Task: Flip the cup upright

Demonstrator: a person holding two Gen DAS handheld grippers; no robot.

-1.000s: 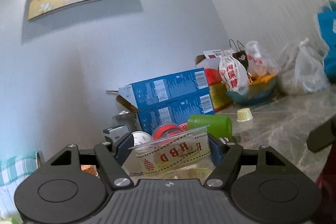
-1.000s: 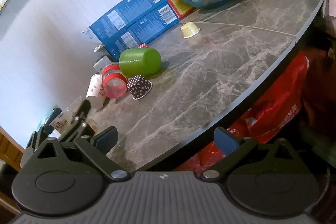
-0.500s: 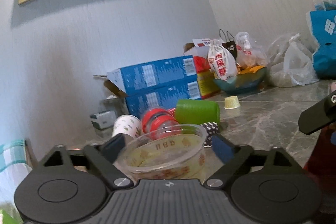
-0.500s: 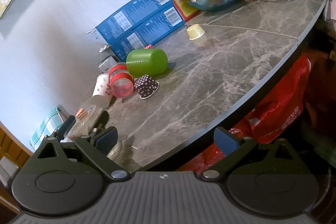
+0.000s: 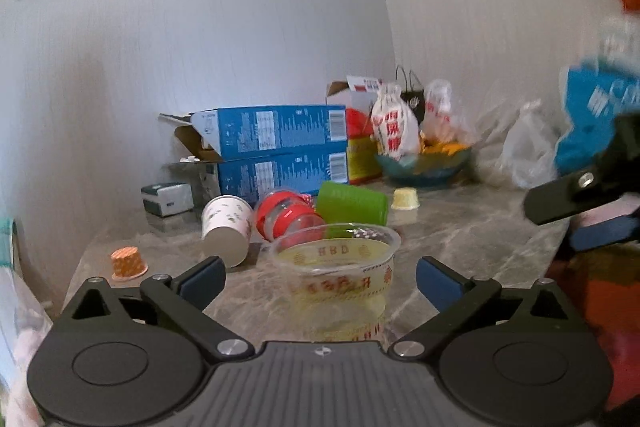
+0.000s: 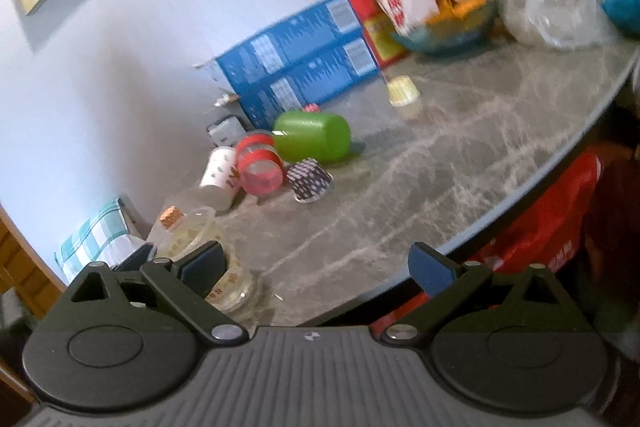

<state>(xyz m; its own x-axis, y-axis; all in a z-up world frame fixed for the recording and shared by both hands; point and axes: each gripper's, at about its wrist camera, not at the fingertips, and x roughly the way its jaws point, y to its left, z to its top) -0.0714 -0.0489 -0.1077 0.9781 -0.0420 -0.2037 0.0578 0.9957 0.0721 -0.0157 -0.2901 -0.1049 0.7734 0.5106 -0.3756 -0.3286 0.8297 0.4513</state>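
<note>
A clear plastic cup (image 5: 340, 279) with red lettering stands upright on the marble table (image 5: 460, 239), mouth up. My left gripper (image 5: 320, 281) is open, its blue pads apart on either side of the cup and not touching it. The cup also shows in the right wrist view (image 6: 208, 259), partly behind the left finger. My right gripper (image 6: 320, 267) is open and empty, above the table's front edge.
Lying on their sides behind the cup: a white paper cup (image 5: 226, 227), a red-banded jar (image 5: 288, 219), a green cup (image 5: 352, 203), a dotted cup (image 6: 310, 179). Small orange (image 5: 128, 263) and yellow (image 5: 405, 199) cups stand inverted. Blue boxes (image 5: 276, 147), bowl and bags line the wall.
My left gripper turned the clear cup from tilted to upright, set it on the table and opened, its pads now well apart. The right gripper stayed open and shifted slightly.
</note>
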